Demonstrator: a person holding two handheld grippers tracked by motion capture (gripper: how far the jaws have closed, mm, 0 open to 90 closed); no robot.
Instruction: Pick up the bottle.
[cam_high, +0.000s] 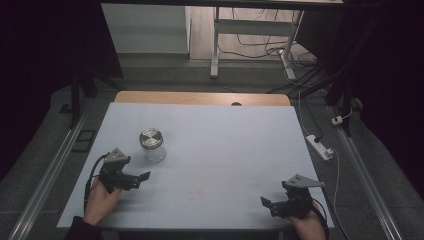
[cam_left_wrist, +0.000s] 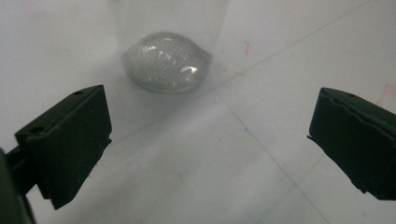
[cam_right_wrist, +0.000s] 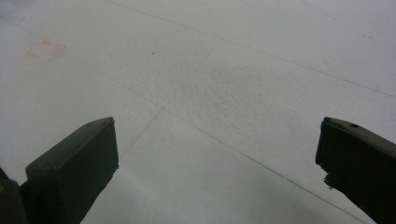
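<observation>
A clear glass jar (cam_high: 151, 144) with a silver metal lid stands upright on the white table (cam_high: 225, 150), left of centre. My left gripper (cam_high: 142, 178) rests on the table just in front of the jar and a little to its left, held by a hand, jaws open and empty. In the left gripper view the jar's rounded glass base (cam_left_wrist: 166, 63) sits ahead of the left gripper (cam_left_wrist: 210, 121), beyond the jaw tips. My right gripper (cam_high: 267, 205) lies near the front right corner, far from the jar. In its own view the right gripper (cam_right_wrist: 217, 154) is open over bare table.
A wooden strip (cam_high: 200, 97) runs along the table's far edge. A white power strip (cam_high: 320, 146) and cables lie on the floor to the right. A desk frame (cam_high: 250, 30) stands behind. Faint red marks (cam_right_wrist: 45, 49) show on the table surface.
</observation>
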